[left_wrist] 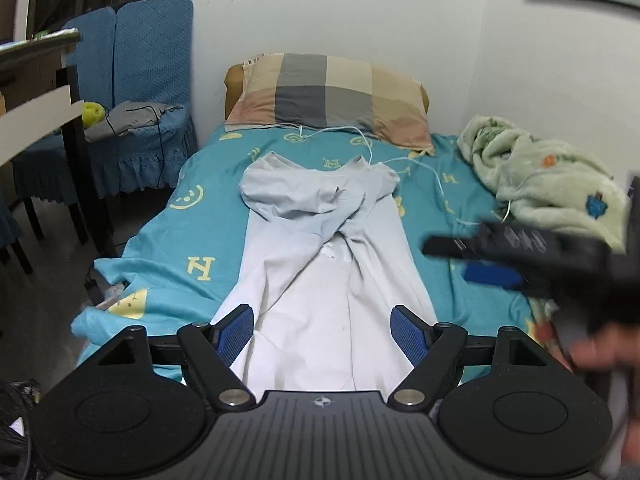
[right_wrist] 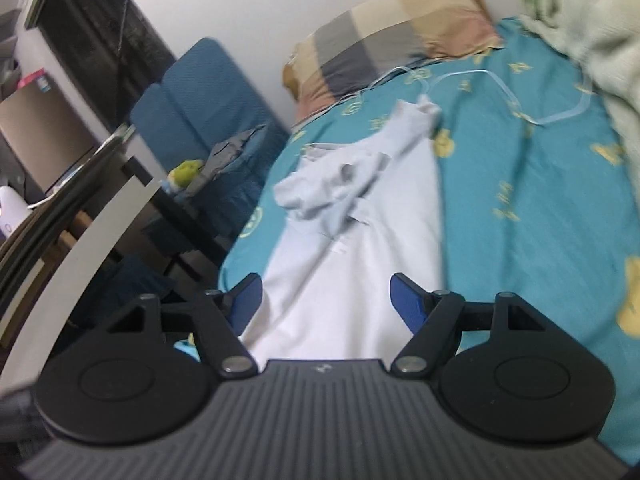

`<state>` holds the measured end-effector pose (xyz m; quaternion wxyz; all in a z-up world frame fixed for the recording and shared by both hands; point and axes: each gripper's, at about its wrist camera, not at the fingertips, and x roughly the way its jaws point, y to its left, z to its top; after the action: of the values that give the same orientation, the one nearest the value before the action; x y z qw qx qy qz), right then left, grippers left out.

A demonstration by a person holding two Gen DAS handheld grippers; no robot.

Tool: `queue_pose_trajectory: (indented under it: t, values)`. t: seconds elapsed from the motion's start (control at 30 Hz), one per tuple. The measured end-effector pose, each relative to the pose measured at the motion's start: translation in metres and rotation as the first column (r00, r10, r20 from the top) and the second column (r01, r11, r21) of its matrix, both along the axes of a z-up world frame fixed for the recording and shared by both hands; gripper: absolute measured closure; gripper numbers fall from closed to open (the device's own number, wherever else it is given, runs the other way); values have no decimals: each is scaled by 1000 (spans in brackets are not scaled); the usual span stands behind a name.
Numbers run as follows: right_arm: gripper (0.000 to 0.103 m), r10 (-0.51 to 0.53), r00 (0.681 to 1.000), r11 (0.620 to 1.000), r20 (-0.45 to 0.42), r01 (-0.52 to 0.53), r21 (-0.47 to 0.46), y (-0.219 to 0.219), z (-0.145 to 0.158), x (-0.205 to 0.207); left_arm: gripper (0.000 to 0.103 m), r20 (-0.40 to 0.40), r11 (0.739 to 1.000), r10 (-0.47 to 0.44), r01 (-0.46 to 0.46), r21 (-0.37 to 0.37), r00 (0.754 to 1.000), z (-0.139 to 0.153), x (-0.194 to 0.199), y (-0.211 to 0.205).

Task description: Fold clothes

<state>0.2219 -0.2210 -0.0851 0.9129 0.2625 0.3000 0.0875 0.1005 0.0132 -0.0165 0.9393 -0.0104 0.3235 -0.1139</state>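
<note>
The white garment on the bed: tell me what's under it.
The white garment lies directly on the teal bedspread, which shows all around it. Its sleeves are folded onto its upper part. Anything between garment and spread is covered and cannot be seen.

Bedsheet (left_wrist: 168, 248), teal: large yellow letter "H" printed on it, clearest near the left edge in the left wrist view; smaller "H" marks repeat further up toward the pillow. Yellow round face-like emblems also printed, no words in them. Same sheet (right_wrist: 540, 208) in right wrist view: yellow marks too blurred to read. No other legible text.
</note>
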Motion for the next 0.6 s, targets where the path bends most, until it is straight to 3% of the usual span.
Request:
queue_pose_trajectory:
  t: [0.13, 0.27, 0.43, 0.6]
  values:
    - [29, 14, 1000, 999, 5, -14, -31, 16, 16, 60, 24, 14, 997, 40, -39, -69, 999, -7, 17, 12]
    - [30, 24, 1000, 998, 4, -23, -62, 32, 28, 122, 24, 6, 995, 76, -76, -60, 997, -22, 36, 22]
    - [30, -42, 997, 994, -65, 35, -103, 43, 0, 222, 24, -49, 988, 108, -113, -109, 993, -43, 63, 44]
    - [30, -112, 989, 986, -98, 98, -137, 46, -40, 279, 24, -125, 976, 129, -148, -159, 984, -69, 92, 58]
